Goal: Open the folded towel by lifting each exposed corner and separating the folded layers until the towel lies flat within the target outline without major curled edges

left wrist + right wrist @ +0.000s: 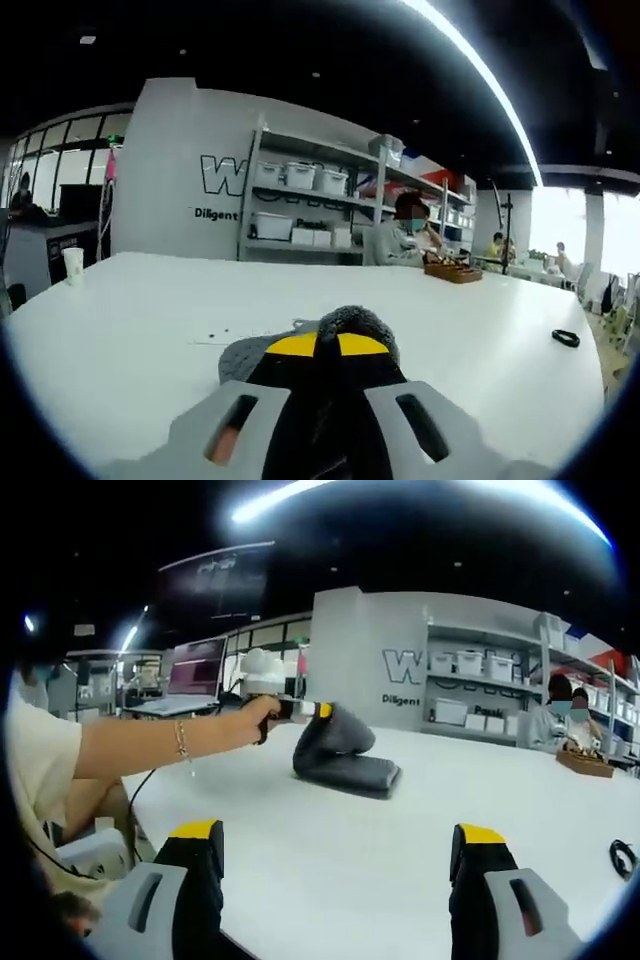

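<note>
Towel (345, 755), soft and limp, is pinched at a corner by the left hand-held gripper (328, 345); the right hand-held gripper (335, 865) is spread apart.

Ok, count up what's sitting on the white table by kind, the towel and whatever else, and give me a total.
Grey towel: 1, one corner pinched and lifted by the left gripper
White paper cup: 1
Wooden tray: 1, at the far edge by a seated person
Small black item: 1, too small to identify
Total: 4

Towel (340, 755) on table (400, 860), left gripper (318, 710) at its raised corner, shelves (480, 695) behind, seemingly well apart.
</note>
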